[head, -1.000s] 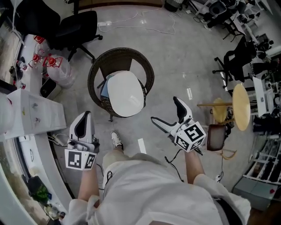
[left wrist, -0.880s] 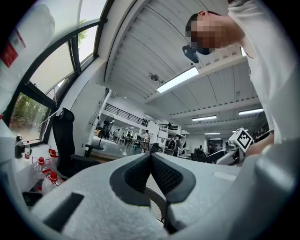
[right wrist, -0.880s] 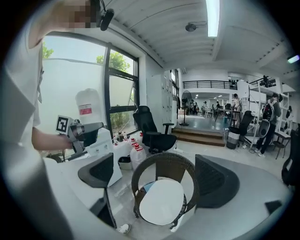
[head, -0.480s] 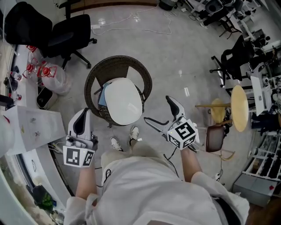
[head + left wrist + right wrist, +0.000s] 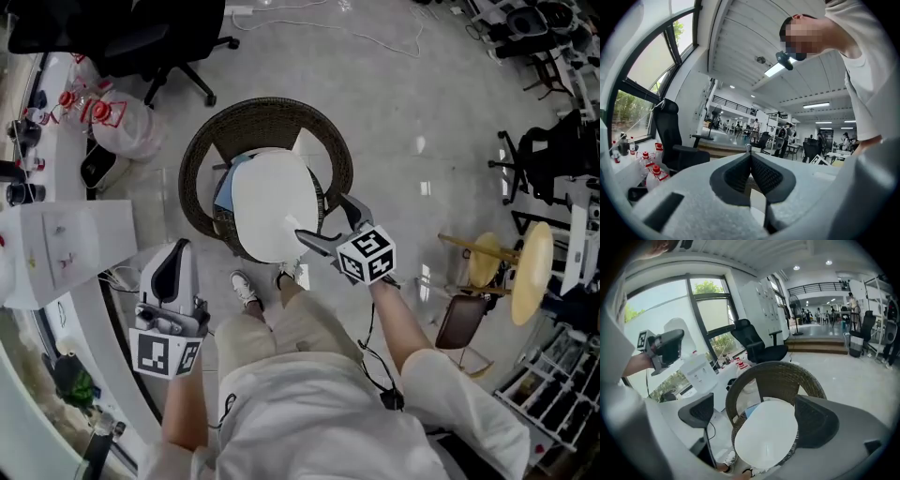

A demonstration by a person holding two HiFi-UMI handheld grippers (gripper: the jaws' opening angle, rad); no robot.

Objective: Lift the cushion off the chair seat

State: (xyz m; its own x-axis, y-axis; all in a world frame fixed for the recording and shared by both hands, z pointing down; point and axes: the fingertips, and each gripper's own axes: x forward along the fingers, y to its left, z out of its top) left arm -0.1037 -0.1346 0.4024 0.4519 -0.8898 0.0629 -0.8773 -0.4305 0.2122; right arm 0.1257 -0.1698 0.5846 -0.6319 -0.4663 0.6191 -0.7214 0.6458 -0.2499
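One white cushion lies on one wicker chair, the right gripper over its near edge, fingers apart, the left gripper near-left, fingers closed, empty.

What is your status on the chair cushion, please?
Left tool shut, empty, off to the side. Right tool open, aimed at cushion. Cushion on wicker chair seat, not yet gripped. Blue item tucked at its edge.
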